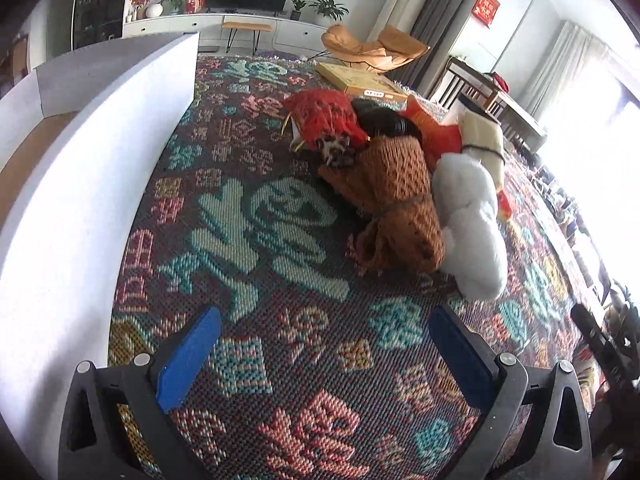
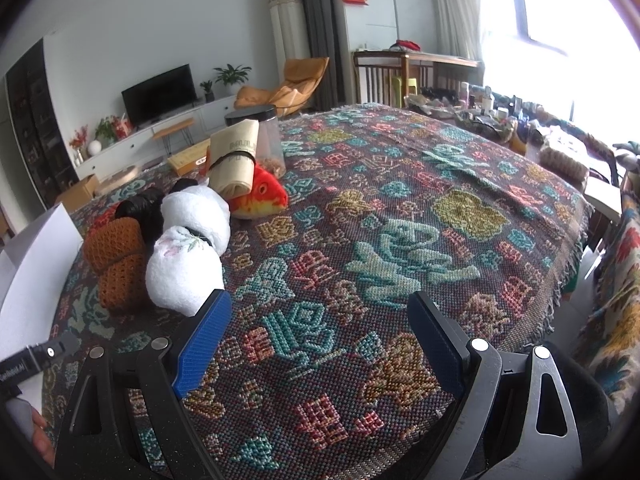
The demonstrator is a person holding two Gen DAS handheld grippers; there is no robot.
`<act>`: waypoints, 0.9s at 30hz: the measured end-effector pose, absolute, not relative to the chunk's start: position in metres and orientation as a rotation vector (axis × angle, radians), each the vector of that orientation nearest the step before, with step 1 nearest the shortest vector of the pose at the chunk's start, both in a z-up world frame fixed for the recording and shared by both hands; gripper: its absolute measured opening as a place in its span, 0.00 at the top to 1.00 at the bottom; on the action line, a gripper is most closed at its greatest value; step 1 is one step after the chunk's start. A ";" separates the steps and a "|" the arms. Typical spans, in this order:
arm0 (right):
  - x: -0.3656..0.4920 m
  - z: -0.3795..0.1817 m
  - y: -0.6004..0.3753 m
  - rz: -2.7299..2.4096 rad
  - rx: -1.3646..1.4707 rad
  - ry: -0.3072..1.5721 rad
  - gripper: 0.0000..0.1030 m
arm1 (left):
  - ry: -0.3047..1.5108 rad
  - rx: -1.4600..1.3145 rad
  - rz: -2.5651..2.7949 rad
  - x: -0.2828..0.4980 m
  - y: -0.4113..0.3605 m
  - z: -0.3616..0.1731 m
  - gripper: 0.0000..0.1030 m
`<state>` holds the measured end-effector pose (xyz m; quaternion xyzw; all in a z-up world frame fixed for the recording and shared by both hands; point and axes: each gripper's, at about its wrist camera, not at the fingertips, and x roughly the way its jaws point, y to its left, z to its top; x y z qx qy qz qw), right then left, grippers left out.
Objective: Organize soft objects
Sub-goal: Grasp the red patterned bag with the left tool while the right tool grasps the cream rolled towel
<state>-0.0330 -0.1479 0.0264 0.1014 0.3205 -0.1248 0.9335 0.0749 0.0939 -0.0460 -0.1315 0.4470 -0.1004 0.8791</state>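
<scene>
Fingers on my left gripper (image 1: 324, 354) and right gripper (image 2: 320, 340) are both spread wide, holding nothing. Only the left view catches the red knit (image 1: 326, 120); the white plush (image 2: 188, 248) sits just ahead-left of my right fingers on the desk (image 2: 400, 200).

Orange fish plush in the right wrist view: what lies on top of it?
A beige rolled bundle tied with a dark cord rests on the orange fish plush, covering its rear; only head and front body show.

Coarse woven tablecloth (image 2: 400, 208) with a rough matt weave, brown open-knit bundle (image 1: 400, 200), fluffy white plush roll (image 2: 188, 248), glossy-looking plush fish (image 2: 260, 196), matt white cardboard box (image 1: 80, 184), ribbed blue plastic gripper pads (image 2: 204, 340), clear plastic jar (image 2: 272, 140) under a black lid.
</scene>
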 end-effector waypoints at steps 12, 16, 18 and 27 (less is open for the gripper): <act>-0.030 0.025 -0.150 -0.231 0.228 0.667 0.11 | 1.064 -0.169 -0.165 0.256 0.084 -0.025 0.01; -0.029 0.025 -0.152 -0.225 0.234 0.674 0.11 | 1.084 -0.168 -0.209 0.279 0.075 -0.042 0.23; -0.028 0.024 -0.154 -0.219 0.242 0.681 0.11 | 1.099 -0.196 -0.185 0.284 0.081 -0.046 0.68; -0.018 0.014 -0.199 -0.033 0.564 0.660 0.11 | 0.951 -0.161 -0.215 0.195 0.120 0.002 0.74</act>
